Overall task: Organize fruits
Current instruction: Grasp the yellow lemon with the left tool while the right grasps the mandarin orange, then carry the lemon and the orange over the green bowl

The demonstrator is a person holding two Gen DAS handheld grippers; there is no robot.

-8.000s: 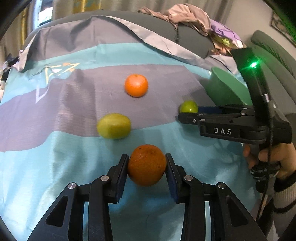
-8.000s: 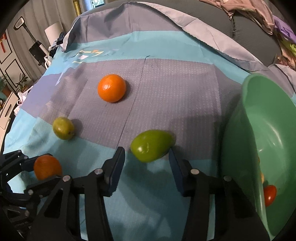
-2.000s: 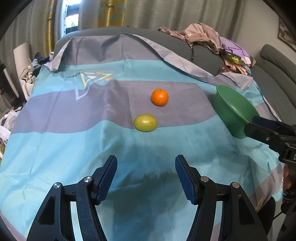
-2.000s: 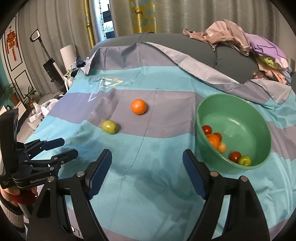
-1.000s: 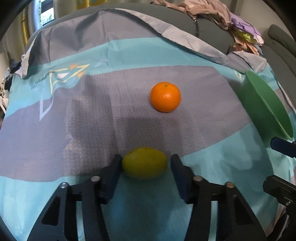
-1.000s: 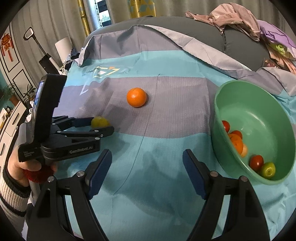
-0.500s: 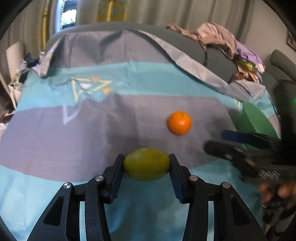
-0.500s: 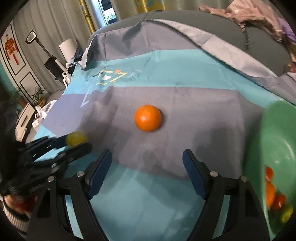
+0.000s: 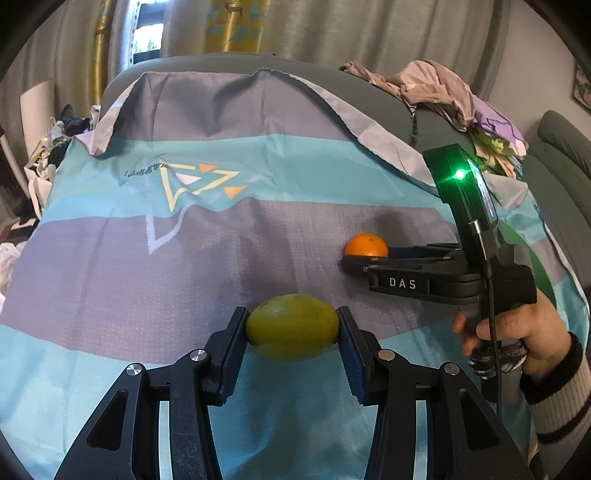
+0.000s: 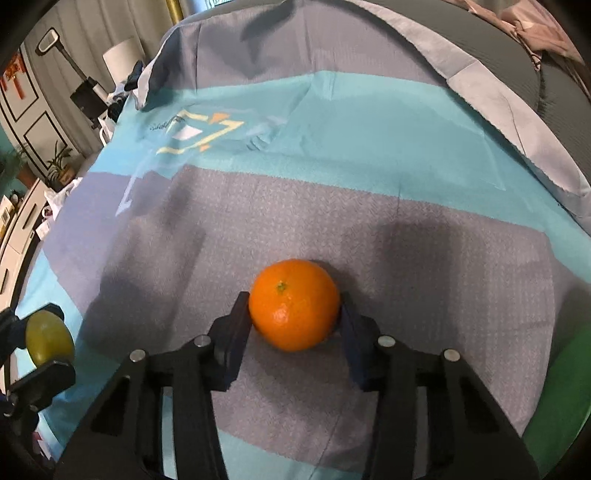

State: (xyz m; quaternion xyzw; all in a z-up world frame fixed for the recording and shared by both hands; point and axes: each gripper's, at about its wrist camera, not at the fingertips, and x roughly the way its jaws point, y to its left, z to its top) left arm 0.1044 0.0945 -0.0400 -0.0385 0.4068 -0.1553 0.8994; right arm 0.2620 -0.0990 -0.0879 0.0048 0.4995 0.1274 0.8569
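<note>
While gripping: lemon (image 9: 291, 326), orange (image 10: 294, 309).

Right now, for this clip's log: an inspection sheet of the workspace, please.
Surface: striped teal-and-grey cloth, wrinkled.
Job's things: yellow-green fruit; orange; green bowl, mostly hidden.
Clutter: clothes pile behind.
Grippers: left gripper shut on the yellow-green fruit; right gripper fingers flank the orange, contact unclear.
Cables: black cable on the right gripper.
Surroundings: curtains, grey sofa.

Green bowl (image 10: 561, 373) mostly beyond the right wrist view's edge
</note>
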